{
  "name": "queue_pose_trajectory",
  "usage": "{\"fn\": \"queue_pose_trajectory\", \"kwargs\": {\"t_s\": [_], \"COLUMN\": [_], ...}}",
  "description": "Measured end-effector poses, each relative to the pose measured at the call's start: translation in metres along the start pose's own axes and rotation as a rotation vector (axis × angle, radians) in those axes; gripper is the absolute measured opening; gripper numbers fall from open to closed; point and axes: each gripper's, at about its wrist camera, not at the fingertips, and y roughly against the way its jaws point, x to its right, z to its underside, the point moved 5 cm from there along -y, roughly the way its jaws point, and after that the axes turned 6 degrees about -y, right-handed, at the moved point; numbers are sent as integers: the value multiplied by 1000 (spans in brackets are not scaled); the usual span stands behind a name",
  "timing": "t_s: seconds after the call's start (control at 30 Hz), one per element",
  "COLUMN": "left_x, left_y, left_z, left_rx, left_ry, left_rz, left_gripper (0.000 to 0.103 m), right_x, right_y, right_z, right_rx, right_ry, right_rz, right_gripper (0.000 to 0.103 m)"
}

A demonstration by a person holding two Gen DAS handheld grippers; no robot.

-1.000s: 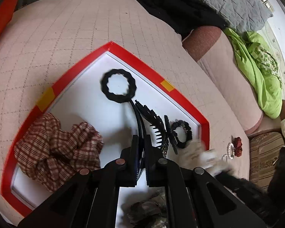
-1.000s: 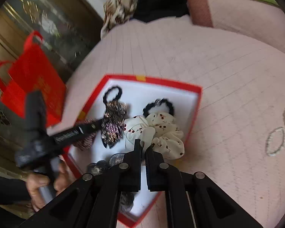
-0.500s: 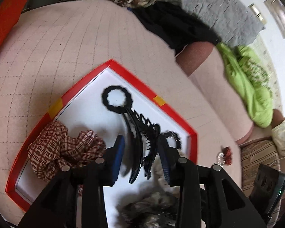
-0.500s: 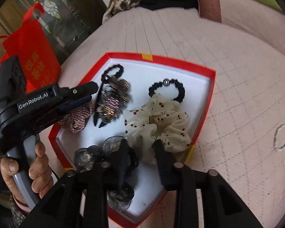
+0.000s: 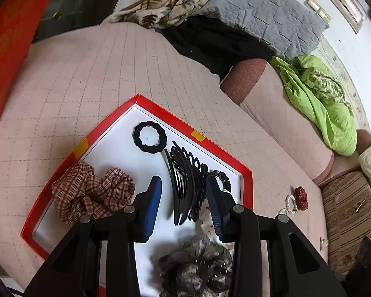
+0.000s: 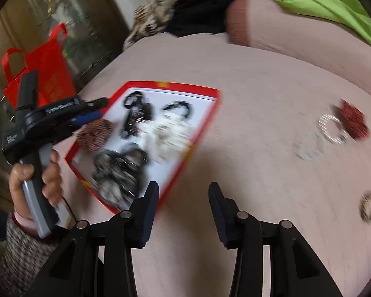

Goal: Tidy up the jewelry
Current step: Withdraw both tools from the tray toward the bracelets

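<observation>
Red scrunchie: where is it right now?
Right wrist view, far right: the red scrunchie lies on the pink quilt, outside the red tray, touching a pearl bracelet.

Glossy black plastic hair claw [image 5: 185, 185]

One red box [image 5: 195, 128] lies at lower centre of the left view. In it are three scrunchies: plaid [image 5: 91, 193], grey [image 5: 195, 269] and white [image 6: 168, 133]. There are also two black hair ties [image 5: 149, 140] and one black claw clip [image 5: 185, 183]. At right, on the bed, lie two pale rings [image 6: 332, 128], one red piece [image 6: 353, 121] and one dark ring [image 6: 369, 206].
</observation>
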Motion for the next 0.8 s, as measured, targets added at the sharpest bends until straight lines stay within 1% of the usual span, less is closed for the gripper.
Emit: {"fn": "queue_pose_trajectory", "kwargs": {"t_s": [0.07,0.2,0.3,0.4,0.6,0.8], "left_x": [6,34,62,92,150,203], "left_y": [6,13,16,19,17,12], "left_z": [4,16,32,53,88,106], "left_rx": [6,-4,-37,-76,-149,-183], "left_ry": [-25,-106,-153,-215,-319,-440], "left_rz": [-5,-27,3,27,66,47], "left_gripper": [36,36,36,37,38,38], "right_x": [24,81,127,157,183,207], "right_y": [15,41,61,76,92,102], "right_z": [12,37,55,66,77,88], "right_rx": [15,30,44,71,120,155], "right_ry": [-46,-182,-292,-376,-437,-474], "right_rz": [32,86,130,143,145,147], "right_gripper": [49,49,49,49,50,50]}}
